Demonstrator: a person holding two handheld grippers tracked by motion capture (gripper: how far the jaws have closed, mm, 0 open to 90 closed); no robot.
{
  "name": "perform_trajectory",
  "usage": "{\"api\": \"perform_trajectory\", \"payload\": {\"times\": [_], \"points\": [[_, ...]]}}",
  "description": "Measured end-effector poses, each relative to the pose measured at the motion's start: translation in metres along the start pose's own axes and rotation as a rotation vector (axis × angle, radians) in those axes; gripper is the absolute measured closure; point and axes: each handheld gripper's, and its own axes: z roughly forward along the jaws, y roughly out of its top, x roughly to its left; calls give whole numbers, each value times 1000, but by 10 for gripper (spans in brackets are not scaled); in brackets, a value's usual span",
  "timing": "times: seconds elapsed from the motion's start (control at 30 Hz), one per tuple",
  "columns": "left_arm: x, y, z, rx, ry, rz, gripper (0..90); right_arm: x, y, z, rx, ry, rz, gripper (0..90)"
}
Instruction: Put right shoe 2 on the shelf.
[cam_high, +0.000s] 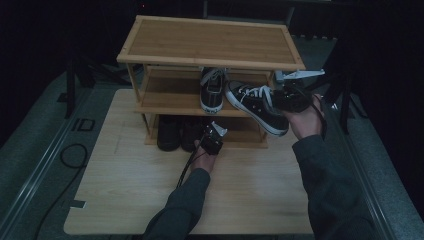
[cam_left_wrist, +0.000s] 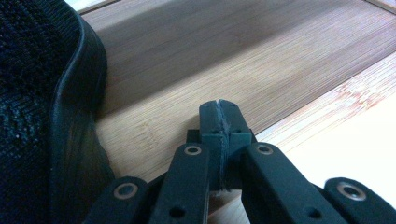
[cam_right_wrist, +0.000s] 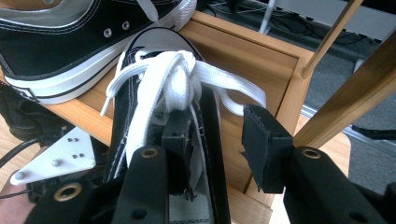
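- A three-tier bamboo shoe rack (cam_high: 210, 42) stands on a pale wooden table (cam_high: 125, 190); I place everything else by it.
- My right gripper (cam_high: 280, 97) is at the right end of the rack's middle shelf, beside a black canvas sneaker (cam_high: 255, 106) with white laces and sole.
- That sneaker lies tilted, its toe on the middle shelf and its heel hanging off the front right edge.
- In the right gripper view, one jaw sits inside the sneaker's (cam_right_wrist: 154, 93) opening and the other stands apart outside its collar, so the jaws are spread and not pinching.
- A matching sneaker (cam_high: 212, 90) stands on the middle shelf, just left of the tilted one.
- My left gripper (cam_high: 212, 137) is low at the front of the bottom shelf, jaws pressed together on nothing.
- Dark shoes (cam_high: 175, 132) sit on the bottom shelf just left of it.
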Motion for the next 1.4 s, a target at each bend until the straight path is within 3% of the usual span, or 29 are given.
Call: {"api": "perform_trajectory", "payload": {"times": [0.37,0.6,0.8,1.13,1.33,1.4], "points": [[0,0,0,2,-2,0,896,1,5,0,28,-6,19,628],[0,0,0,-1,1,-3,896,7,7,2,54,-50,-6,625],[0,0,0,-1,-2,-5,896,5,9,0,67,-42,7,625],[0,0,0,1,-3,-3,896,4,10,-3,53,-38,34,618],[0,0,0,1,-13,-9,896,4,11,-4,59,-37,25,615],[0,0,0,-1,-4,-6,896,4,13,-7,35,-32,29,611]]}}
